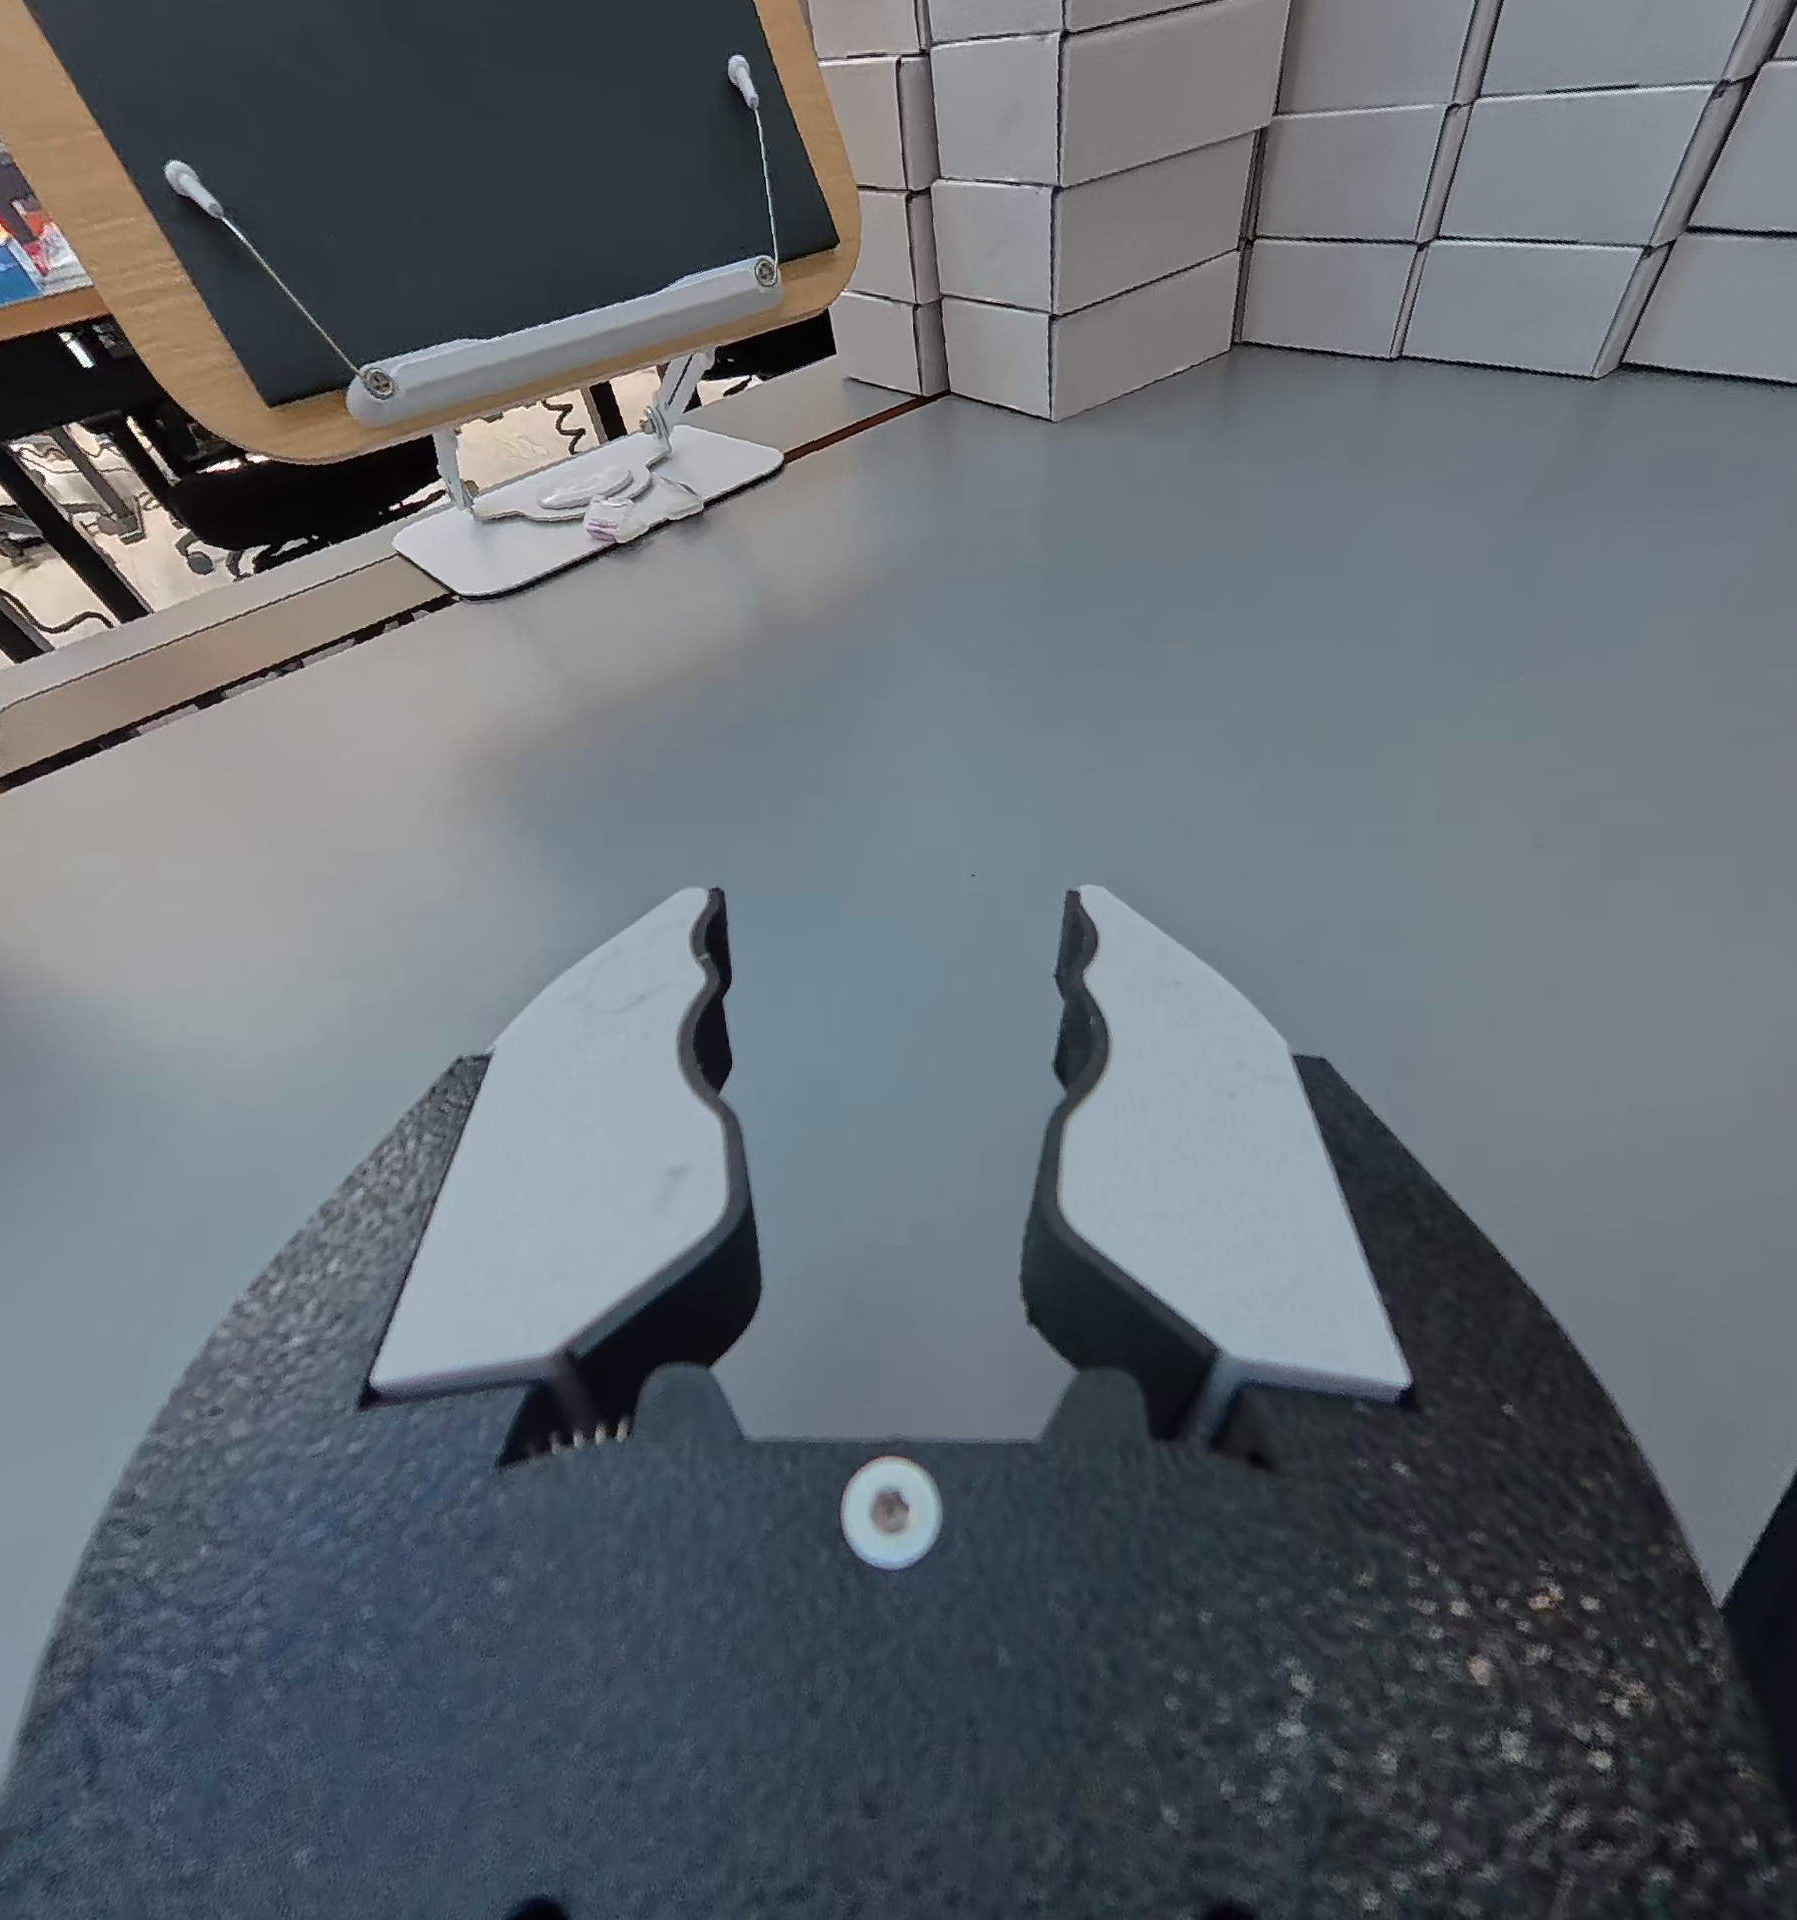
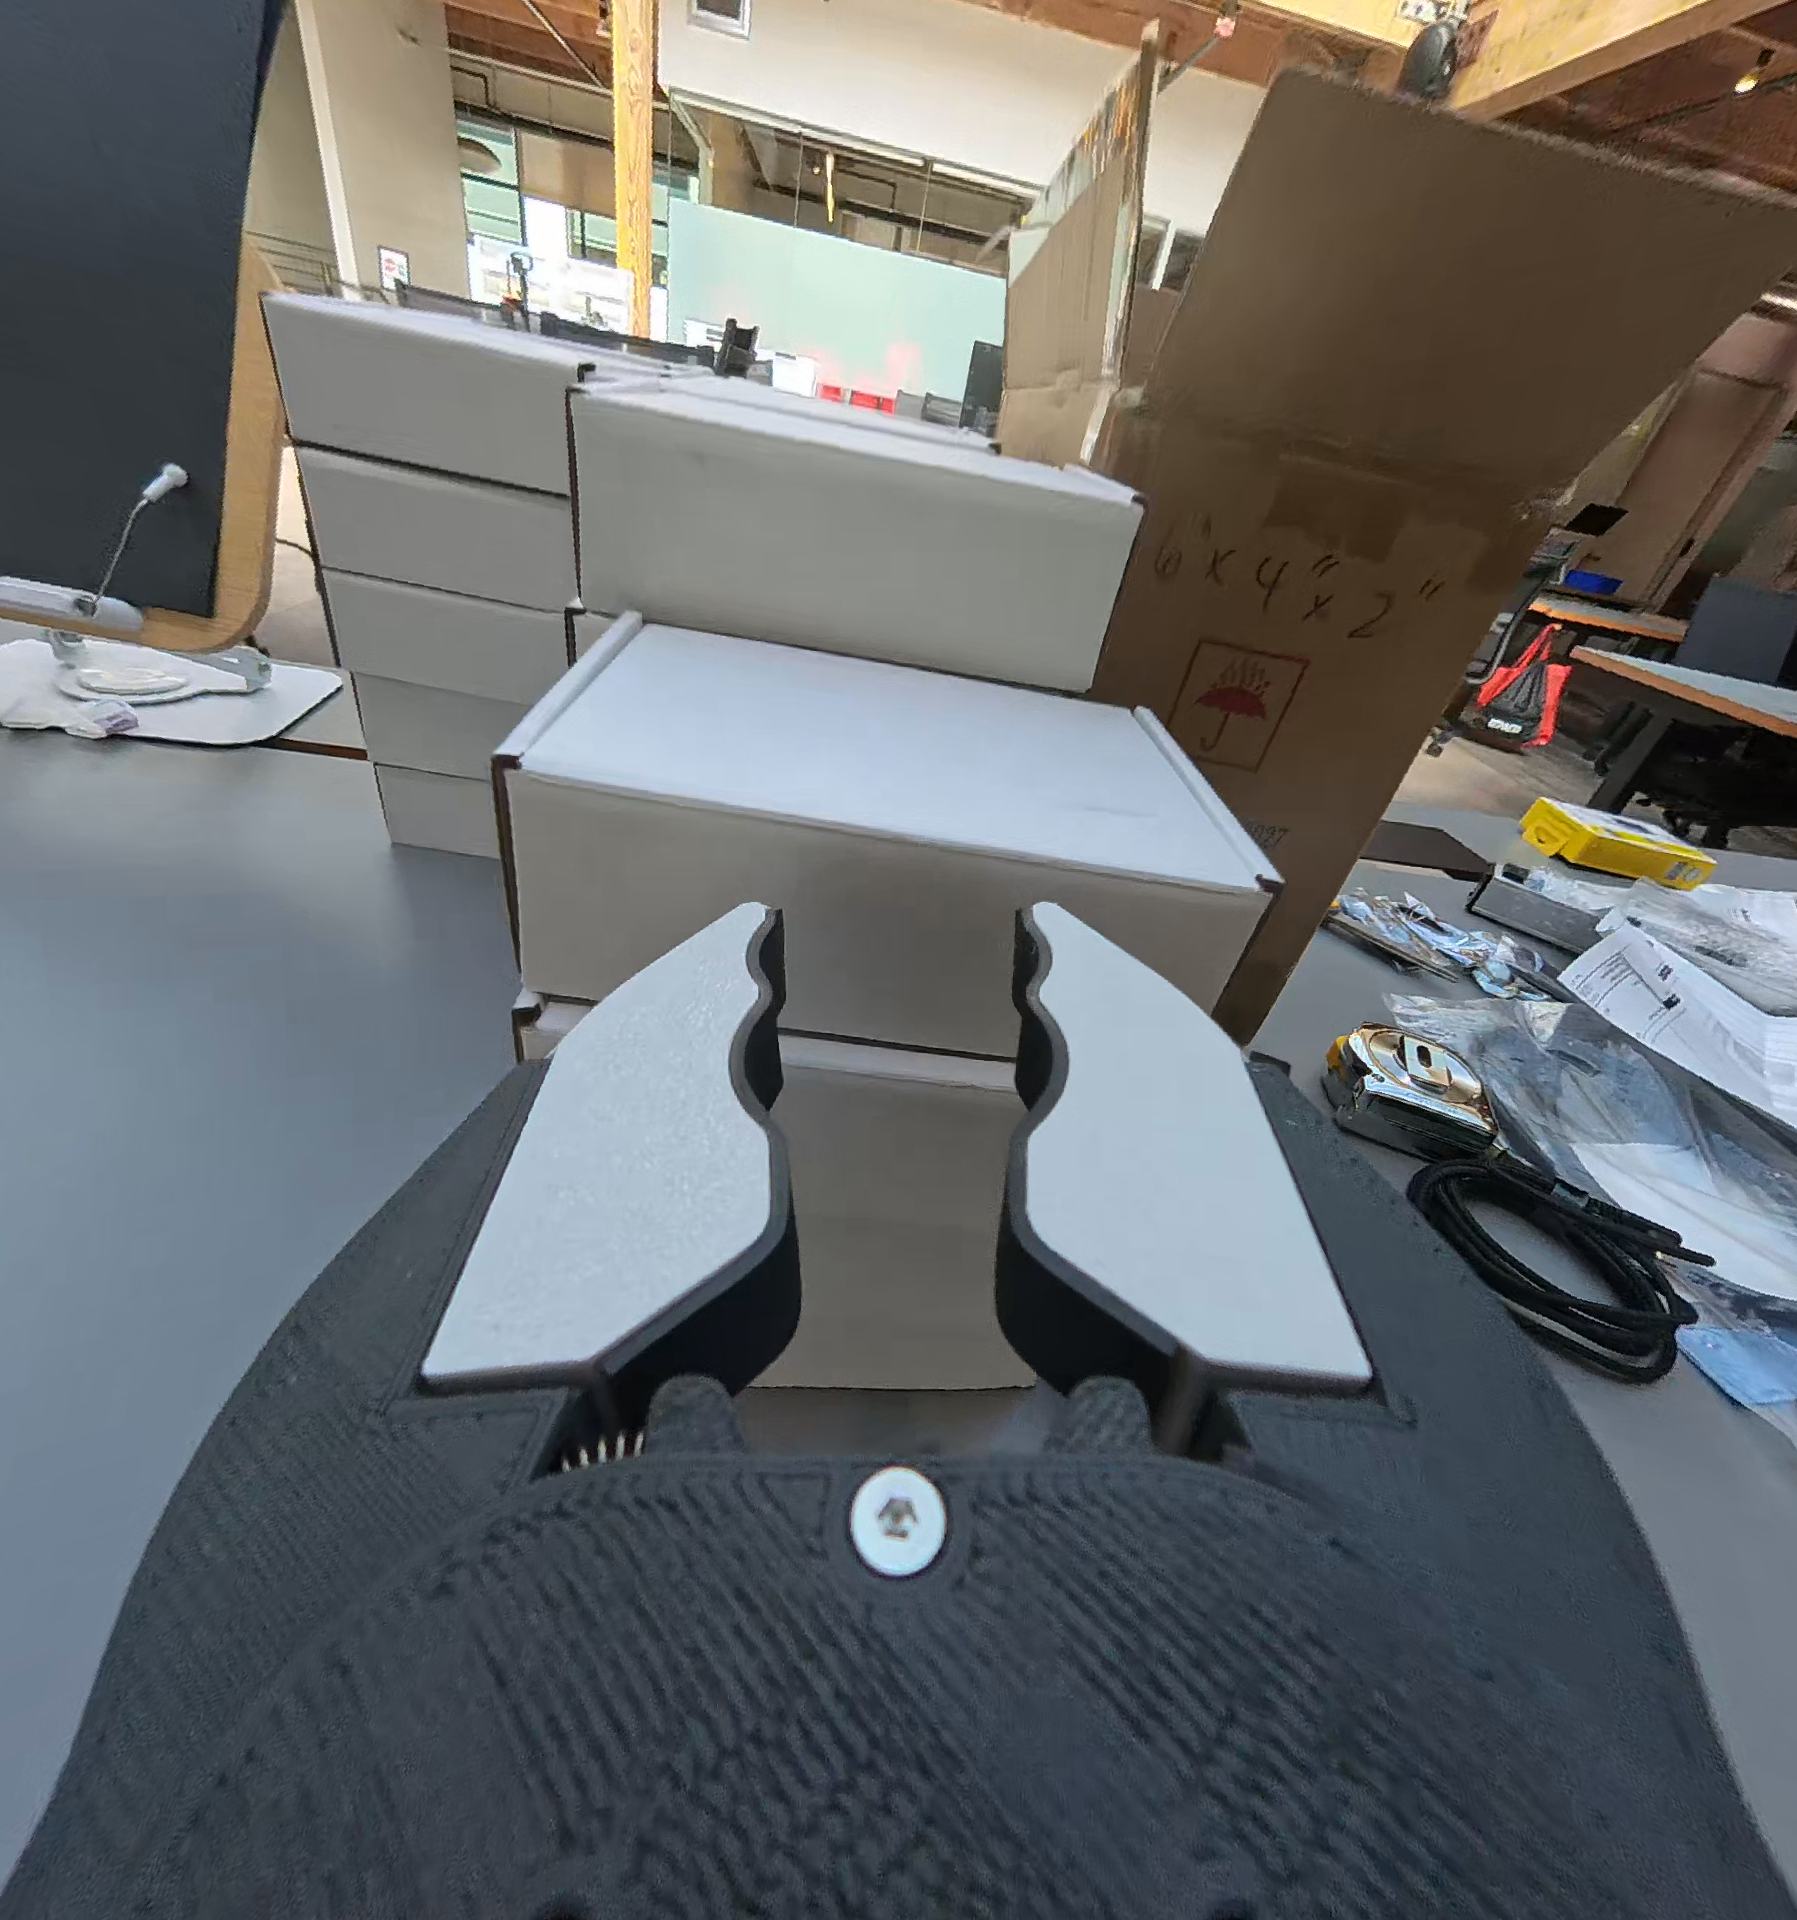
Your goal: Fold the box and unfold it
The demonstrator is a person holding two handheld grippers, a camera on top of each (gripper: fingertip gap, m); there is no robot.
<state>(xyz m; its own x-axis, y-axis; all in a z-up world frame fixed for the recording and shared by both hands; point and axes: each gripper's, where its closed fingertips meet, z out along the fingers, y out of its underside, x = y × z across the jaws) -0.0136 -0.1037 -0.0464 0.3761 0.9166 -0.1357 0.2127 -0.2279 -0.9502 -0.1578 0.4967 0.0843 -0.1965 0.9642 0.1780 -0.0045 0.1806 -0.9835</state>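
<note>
A closed white box (image 2: 852, 821) sits on top of a short stack right in front of my right gripper (image 2: 896, 925). The right gripper is open and empty, its tips level with the box's front face and just short of it. More folded white boxes (image 2: 426, 499) are stacked behind. In the left wrist view, my left gripper (image 1: 894, 904) is open and empty above the bare grey table (image 1: 1185, 675). A wall of stacked white boxes (image 1: 1393, 197) stands at the far right of that view.
A tilted book stand with a black board (image 1: 437, 187) stands at the table's far left edge. A tall brown carton (image 2: 1393, 520) stands right of the boxes. Plastic bags, papers, a black cable (image 2: 1559, 1268), a shiny tape measure (image 2: 1413, 1081) and a yellow box (image 2: 1611, 847) lie at the right.
</note>
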